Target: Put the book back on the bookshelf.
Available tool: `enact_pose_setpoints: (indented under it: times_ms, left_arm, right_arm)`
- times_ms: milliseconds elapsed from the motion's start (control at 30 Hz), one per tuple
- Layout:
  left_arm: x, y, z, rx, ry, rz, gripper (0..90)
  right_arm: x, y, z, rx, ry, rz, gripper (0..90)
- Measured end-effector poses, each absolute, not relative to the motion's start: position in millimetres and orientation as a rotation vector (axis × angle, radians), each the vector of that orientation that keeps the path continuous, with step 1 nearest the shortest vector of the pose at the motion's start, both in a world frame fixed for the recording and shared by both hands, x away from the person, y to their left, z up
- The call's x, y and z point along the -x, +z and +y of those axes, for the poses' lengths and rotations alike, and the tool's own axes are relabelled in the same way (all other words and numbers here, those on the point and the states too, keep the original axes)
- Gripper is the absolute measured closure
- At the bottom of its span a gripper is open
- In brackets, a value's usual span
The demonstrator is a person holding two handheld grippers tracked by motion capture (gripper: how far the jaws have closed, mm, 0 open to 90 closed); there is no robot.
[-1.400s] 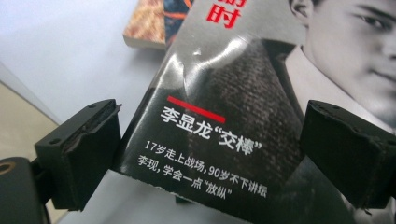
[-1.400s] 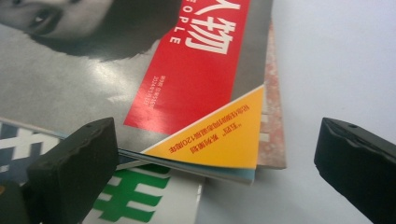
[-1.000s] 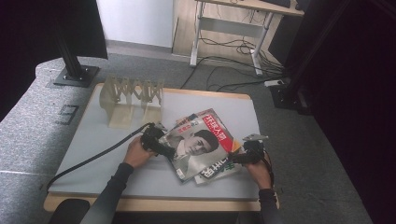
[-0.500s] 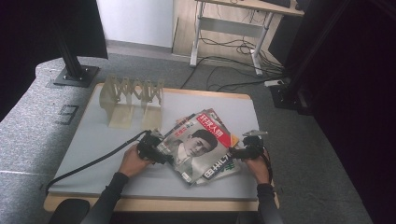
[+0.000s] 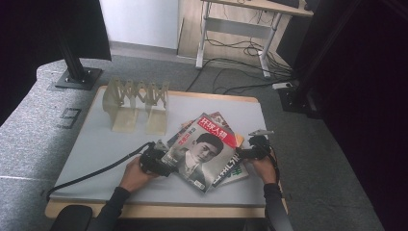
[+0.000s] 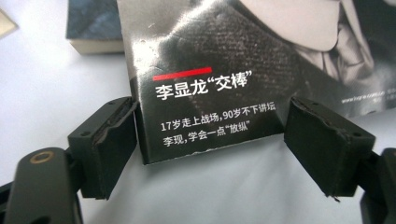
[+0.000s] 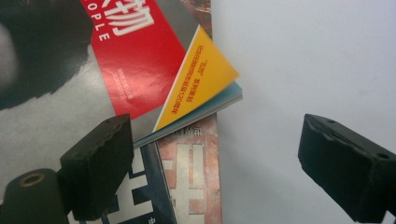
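Wooden rack [image 5: 137,103] stands at the table's [image 5: 96,144] far left, well apart from the work; left gripper [image 5: 155,161] sits at the near-left corner of the top magazine [image 5: 204,149] — jaws wide, the corner between them, left jaw touching its edge; stack of magazines [image 5: 231,168] lies fanned at table centre-right; right gripper [image 5: 250,153] at the stack's right edge — jaws wide, a yellow cover corner [image 7: 198,77] ahead between them.
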State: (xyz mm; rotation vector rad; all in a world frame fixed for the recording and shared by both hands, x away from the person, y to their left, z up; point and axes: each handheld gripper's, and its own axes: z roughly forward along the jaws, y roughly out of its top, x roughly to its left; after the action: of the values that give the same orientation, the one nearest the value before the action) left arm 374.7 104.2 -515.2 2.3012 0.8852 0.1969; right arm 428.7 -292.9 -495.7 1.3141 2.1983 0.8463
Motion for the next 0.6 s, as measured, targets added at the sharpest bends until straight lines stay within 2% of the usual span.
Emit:
enact_pose_setpoints:
  times_ms: [600]
  left_arm:
    - [-360,-518,98,-2.300,0.218,0.857,21.4]
  right_arm:
    - [-430,-491,-285,-1.334,0.955,2.242,11.2]
